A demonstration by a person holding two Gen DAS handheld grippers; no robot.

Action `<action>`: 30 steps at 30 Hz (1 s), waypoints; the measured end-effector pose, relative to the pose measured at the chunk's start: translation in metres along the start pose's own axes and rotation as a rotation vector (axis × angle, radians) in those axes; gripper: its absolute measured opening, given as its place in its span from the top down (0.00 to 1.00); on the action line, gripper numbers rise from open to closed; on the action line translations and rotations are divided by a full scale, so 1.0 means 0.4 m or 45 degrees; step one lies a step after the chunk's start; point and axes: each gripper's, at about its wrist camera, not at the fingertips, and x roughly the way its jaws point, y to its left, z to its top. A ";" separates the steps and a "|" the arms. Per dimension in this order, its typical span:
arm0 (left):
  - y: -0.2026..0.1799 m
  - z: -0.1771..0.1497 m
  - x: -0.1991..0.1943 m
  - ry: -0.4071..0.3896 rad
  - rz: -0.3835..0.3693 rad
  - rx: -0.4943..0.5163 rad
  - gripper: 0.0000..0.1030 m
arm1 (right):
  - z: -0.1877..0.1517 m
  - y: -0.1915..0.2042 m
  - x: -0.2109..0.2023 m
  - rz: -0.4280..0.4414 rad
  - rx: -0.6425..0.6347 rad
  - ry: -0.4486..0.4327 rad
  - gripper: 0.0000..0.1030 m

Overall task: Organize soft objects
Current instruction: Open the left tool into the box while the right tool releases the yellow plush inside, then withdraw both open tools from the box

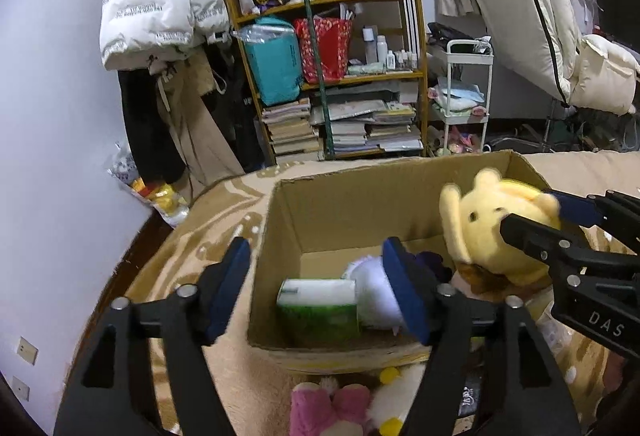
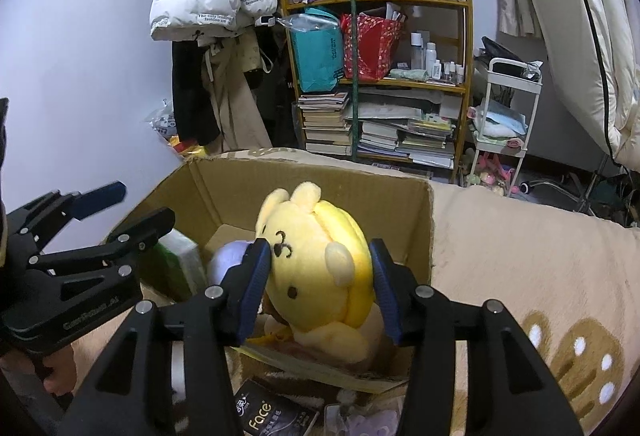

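Note:
An open cardboard box (image 1: 332,208) (image 2: 224,192) sits on a beige blanket. Inside lie a green and white tissue pack (image 1: 320,306) (image 2: 180,264) and a white plush (image 1: 374,292) (image 2: 226,256). My right gripper (image 2: 318,282) is shut on a yellow plush toy (image 2: 320,260) and holds it over the right part of the box; it also shows in the left wrist view (image 1: 496,228), with the right gripper (image 1: 532,214) clamped on it. My left gripper (image 1: 320,286) is open and empty over the box's near left edge; it also shows at the left of the right wrist view (image 2: 136,206).
A pink plush (image 1: 328,408) and a yellow-white plush (image 1: 394,388) lie on the blanket in front of the box. A dark "face" packet (image 2: 276,418) lies near the box front. A wooden bookshelf (image 1: 332,76), a white cart (image 1: 464,96) and hanging coats stand behind.

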 end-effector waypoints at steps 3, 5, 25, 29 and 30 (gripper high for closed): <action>0.001 -0.001 -0.009 -0.005 0.001 0.015 0.24 | 0.000 -0.001 -0.002 0.007 0.002 -0.005 0.47; 0.004 -0.002 -0.019 -0.016 0.007 0.020 0.23 | 0.000 -0.003 -0.008 0.031 0.012 -0.021 0.41; 0.070 -0.037 -0.146 -0.010 0.106 -0.029 0.03 | -0.020 -0.015 -0.149 -0.011 0.023 -0.083 0.00; 0.067 -0.058 -0.167 0.041 0.111 -0.010 0.03 | -0.033 -0.022 -0.181 -0.019 0.019 -0.072 0.00; 0.066 -0.065 -0.173 0.050 0.111 -0.011 0.03 | -0.036 -0.020 -0.189 -0.024 0.016 -0.071 0.00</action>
